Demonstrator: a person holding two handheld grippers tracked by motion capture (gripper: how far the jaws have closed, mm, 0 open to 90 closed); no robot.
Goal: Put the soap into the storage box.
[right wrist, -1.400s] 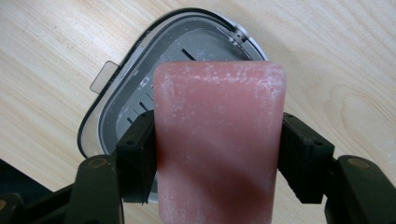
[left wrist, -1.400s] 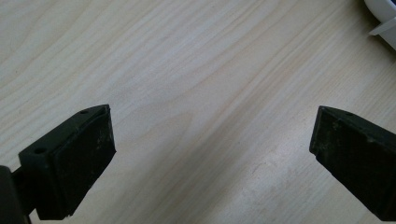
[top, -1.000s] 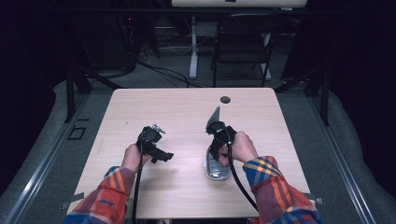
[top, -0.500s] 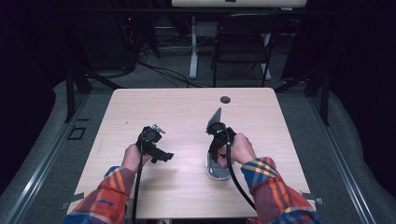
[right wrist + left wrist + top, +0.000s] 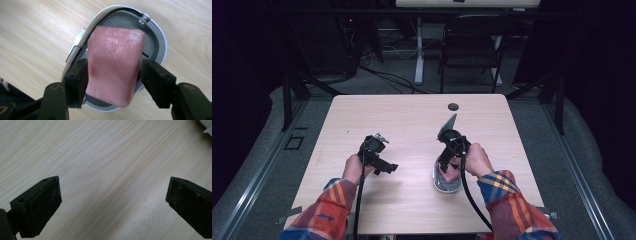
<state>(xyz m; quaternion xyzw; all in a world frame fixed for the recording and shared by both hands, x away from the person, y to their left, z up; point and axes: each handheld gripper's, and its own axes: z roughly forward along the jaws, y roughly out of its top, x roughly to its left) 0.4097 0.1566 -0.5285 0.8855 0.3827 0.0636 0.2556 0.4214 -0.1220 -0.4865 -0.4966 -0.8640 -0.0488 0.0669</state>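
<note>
Both sleeves were plaid: orange, red, blue. Grippers black; left gripper pads scuffed, screw holes visible. Black cables trailed back.

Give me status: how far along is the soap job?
Done: the pink soap bar is gripped by the right tongs, directly over the open grey soap case. In hand: whether it is going in or coming out cannot be told. Left: the left tongs are open over bare table, unused.

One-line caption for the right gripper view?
Right gripper holds a pink soap bar between its jaws above an open grey soap case on a wooden table.
</note>
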